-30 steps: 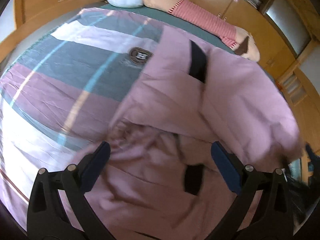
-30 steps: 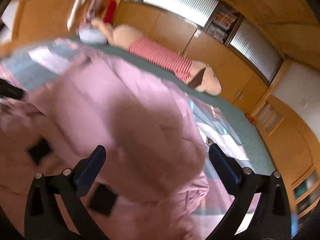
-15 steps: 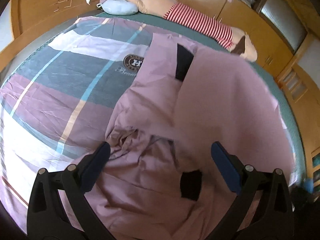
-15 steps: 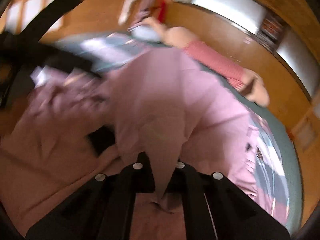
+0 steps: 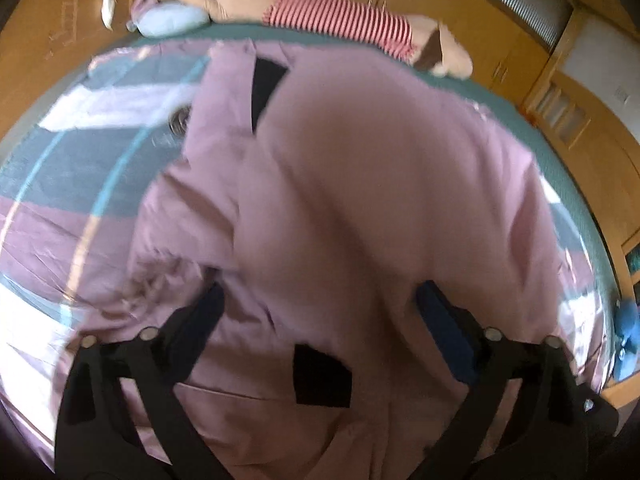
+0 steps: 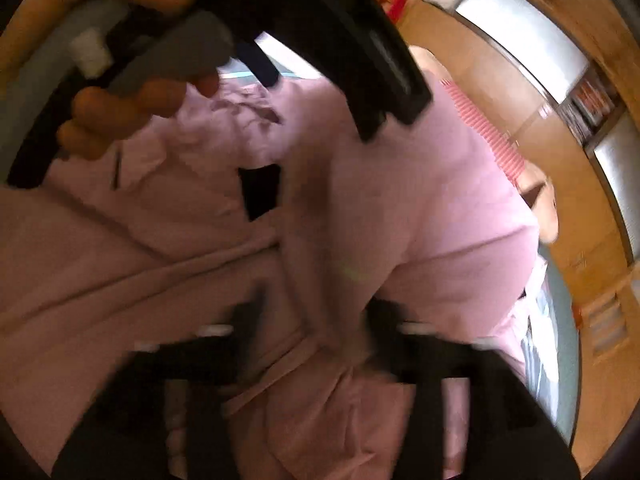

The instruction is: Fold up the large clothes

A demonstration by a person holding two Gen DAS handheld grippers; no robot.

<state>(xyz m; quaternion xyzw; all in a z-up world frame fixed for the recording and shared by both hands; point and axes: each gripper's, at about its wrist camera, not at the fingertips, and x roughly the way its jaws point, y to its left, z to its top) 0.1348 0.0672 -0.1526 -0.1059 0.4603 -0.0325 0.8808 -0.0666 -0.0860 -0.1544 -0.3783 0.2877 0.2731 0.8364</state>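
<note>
A large pink garment (image 5: 360,168) with black patches (image 5: 320,376) lies spread on the bed, one half lapped over the other. My left gripper (image 5: 320,300) hovers over its near part. Its jaws stand wide and are closing a little, with a soft ridge of pink cloth between them that the pads do not press. In the right wrist view my right gripper (image 6: 314,316) is blurred. Its jaws are opening over the pink garment (image 6: 420,208), with cloth lying loose between them. A hand (image 6: 132,100) holding the left gripper's black frame (image 6: 340,40) fills the top left of that view.
The bed has a plaid cover (image 5: 80,168) in grey, pink and white. A long plush toy in a red striped shirt (image 5: 340,20) and a pale blue cushion (image 5: 172,20) lie along the far edge. Wooden cupboards (image 5: 500,56) stand behind. A blue object (image 5: 626,332) sits at the right.
My right gripper was shut on a pinch of pink cloth half a second ago; now its jaws are apart and the cloth lies down. The left gripper has shifted further over the garment.
</note>
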